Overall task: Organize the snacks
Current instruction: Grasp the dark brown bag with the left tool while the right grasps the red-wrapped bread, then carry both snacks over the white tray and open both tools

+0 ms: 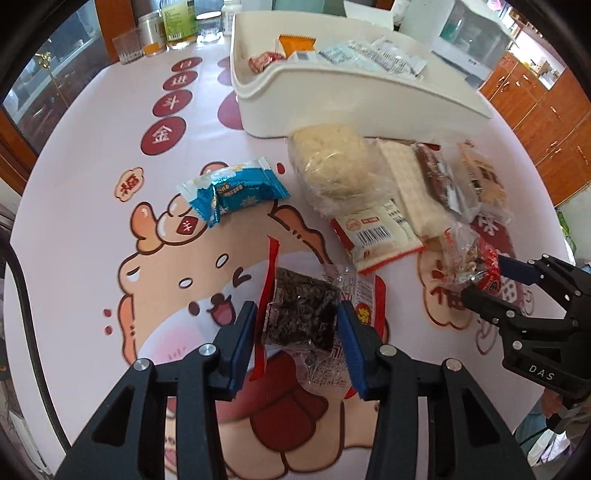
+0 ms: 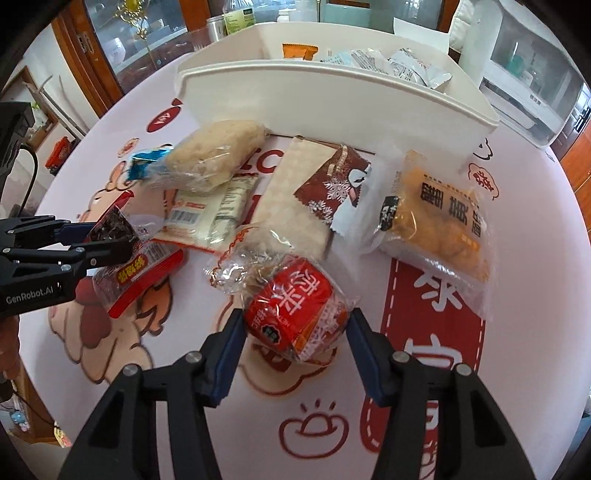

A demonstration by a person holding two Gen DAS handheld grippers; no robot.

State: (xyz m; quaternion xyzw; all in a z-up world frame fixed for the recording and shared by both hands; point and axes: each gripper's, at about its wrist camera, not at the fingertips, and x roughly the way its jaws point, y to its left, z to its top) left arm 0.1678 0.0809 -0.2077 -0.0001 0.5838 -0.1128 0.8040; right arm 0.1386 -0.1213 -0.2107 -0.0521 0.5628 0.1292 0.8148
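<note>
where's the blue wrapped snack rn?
The blue snack packet lies on the tablecloth, left of the pale rice-cake bag and short of the white bin. In the right wrist view, only its end shows beside that bag.

Cartoon-printed table point(image 1: 92, 229) carrying a white bin point(image 1: 332, 99), scattered snack packets point(image 2: 207, 216) and jars point(image 1: 153, 33)

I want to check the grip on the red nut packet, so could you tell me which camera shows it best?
The right wrist view: the red nut packet sits large and central between the right gripper fingers, label readable. The left wrist view shows it small at the right edge, partly hidden by that gripper.
</note>
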